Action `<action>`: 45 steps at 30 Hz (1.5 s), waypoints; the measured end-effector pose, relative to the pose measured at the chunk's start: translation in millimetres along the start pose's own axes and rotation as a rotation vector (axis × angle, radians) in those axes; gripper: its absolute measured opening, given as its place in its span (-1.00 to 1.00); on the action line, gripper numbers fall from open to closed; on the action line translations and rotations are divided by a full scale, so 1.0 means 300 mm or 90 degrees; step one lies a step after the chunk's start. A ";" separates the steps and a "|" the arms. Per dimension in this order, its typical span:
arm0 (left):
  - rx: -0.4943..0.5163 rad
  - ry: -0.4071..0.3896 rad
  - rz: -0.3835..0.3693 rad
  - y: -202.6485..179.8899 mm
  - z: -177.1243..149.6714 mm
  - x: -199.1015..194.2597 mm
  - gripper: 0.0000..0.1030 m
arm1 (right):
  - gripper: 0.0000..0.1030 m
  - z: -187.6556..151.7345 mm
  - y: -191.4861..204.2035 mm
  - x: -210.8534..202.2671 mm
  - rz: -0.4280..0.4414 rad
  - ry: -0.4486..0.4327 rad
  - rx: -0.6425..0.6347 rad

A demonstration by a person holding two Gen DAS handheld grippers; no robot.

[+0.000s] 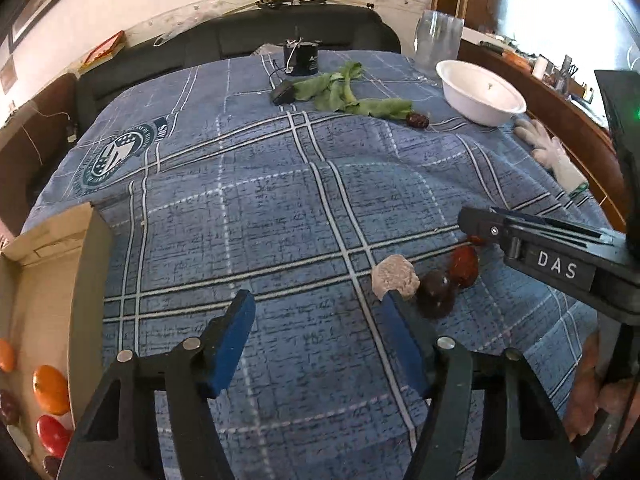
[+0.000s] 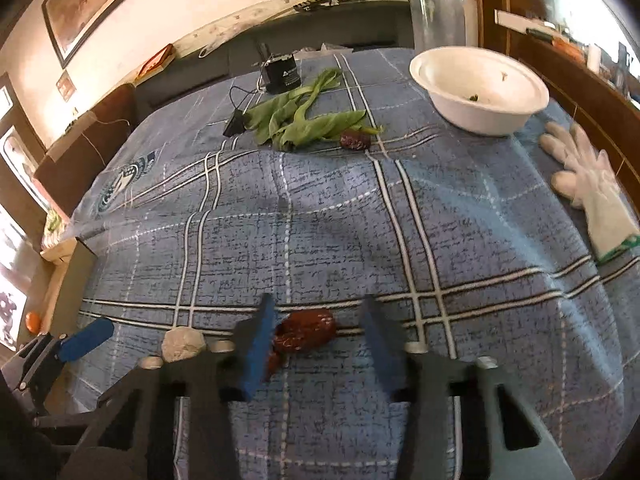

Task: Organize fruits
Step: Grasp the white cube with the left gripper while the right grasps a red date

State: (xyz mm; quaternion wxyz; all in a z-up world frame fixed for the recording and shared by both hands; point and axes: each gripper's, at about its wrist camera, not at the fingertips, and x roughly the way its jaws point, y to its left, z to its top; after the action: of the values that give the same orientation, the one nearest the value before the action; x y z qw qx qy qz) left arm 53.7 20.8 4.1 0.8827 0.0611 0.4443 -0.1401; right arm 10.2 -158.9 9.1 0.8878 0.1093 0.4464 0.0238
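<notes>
A home living room. A dark sofa (image 1: 224,36) runs behind the table at the top of the frame, under a cream wall. A framed picture (image 2: 92,4) hangs upper left, and a blue plaid cloth (image 1: 280,200) covers the table.

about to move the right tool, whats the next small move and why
Probably ease the right tool slightly forward and close it: the red date lies on the cloth between its blue fingers, against one, with a gap on the other side, so nothing looks gripped yet.

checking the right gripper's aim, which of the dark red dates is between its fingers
The date near the table's front edge, lying between the right gripper fingers. The other date lies far off beside the green leaves.
</notes>
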 end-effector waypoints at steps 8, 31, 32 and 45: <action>0.008 0.001 -0.030 -0.021 0.007 0.006 0.24 | -0.45 0.001 -0.074 -0.018 -0.036 -0.010 0.017; 0.066 0.012 0.009 -0.016 -0.003 -0.065 -0.20 | 0.29 0.020 -0.166 -0.032 0.116 -0.042 0.129; 0.065 0.015 0.009 -0.005 -0.012 -0.066 -0.20 | 0.29 0.026 -0.155 -0.029 0.115 -0.045 0.124; 0.085 -0.010 -0.032 -0.053 -0.025 -0.041 -0.05 | -0.39 0.036 -0.112 0.010 0.053 -0.029 0.068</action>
State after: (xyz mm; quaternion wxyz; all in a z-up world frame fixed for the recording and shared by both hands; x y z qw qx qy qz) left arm 36.2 9.7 9.9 0.8762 0.1077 0.4287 -0.1918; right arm 18.8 -193.2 5.7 0.8888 0.1755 0.4219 0.0343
